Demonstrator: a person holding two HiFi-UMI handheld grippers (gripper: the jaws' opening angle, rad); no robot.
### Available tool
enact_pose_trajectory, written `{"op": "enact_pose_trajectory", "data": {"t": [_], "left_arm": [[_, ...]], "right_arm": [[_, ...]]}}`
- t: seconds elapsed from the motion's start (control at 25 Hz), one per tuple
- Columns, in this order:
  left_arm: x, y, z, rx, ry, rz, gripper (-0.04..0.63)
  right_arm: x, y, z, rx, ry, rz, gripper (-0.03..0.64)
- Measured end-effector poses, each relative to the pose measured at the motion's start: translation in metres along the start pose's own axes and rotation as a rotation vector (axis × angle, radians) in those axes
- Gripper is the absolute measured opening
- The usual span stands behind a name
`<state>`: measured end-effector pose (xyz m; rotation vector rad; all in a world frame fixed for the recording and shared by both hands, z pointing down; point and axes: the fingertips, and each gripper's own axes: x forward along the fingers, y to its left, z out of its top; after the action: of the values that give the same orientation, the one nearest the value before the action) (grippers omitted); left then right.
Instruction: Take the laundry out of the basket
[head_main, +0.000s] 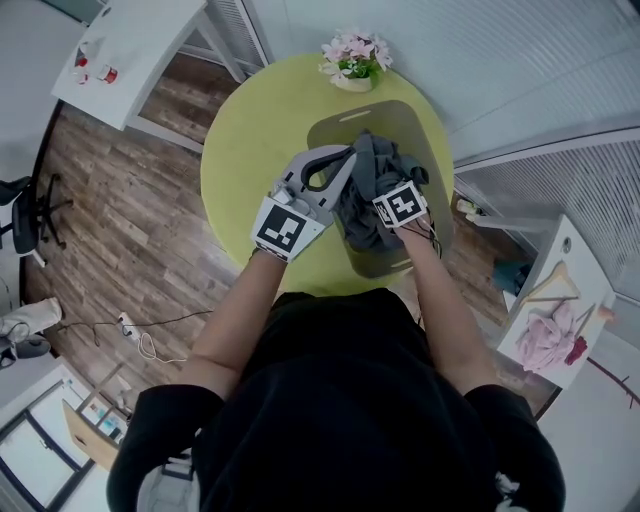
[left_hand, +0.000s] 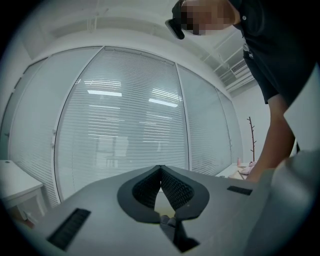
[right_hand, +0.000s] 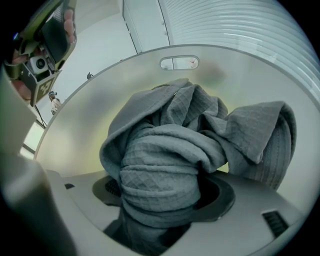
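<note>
A crumpled grey waffle-weave cloth (right_hand: 165, 165) lies heaped inside the pale grey plastic basket (head_main: 400, 112), its folds bunched high. The basket stands upright on a yellow-green round table (head_main: 250, 150).

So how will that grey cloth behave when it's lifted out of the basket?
Likely floppy: the grey cloth lies in soft folds and bunches thickly in the right tool. Probably light for its bulk; its woven texture should resist slipping. Its loose end may drag on the basket wall.
</note>
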<state>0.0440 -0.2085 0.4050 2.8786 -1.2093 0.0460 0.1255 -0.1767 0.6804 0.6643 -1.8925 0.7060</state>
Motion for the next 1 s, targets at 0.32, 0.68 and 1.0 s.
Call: {"op": "enact_pose_trajectory", "data": {"t": [0.32, 0.68, 1.0], "left_arm": [[-0.016, -0.01, 0.0, 0.019, 0.02, -0.007, 0.009], [-0.028, -0.026, 0.008, 0.047, 0.015, -0.038, 0.009], [-0.035, -0.046, 0.023, 0.068, -0.009, -0.054, 0.009]], "right_arm": [[-0.038, 0.014, 0.009, -0.097, -0.015, 0.001, 0.365], [-0.07, 0.034, 0.014, -0.188, -0.038, -0.038, 0.365], [-0.104, 0.045, 0.016, -0.288, -0.037, -0.059, 0.366]]}}
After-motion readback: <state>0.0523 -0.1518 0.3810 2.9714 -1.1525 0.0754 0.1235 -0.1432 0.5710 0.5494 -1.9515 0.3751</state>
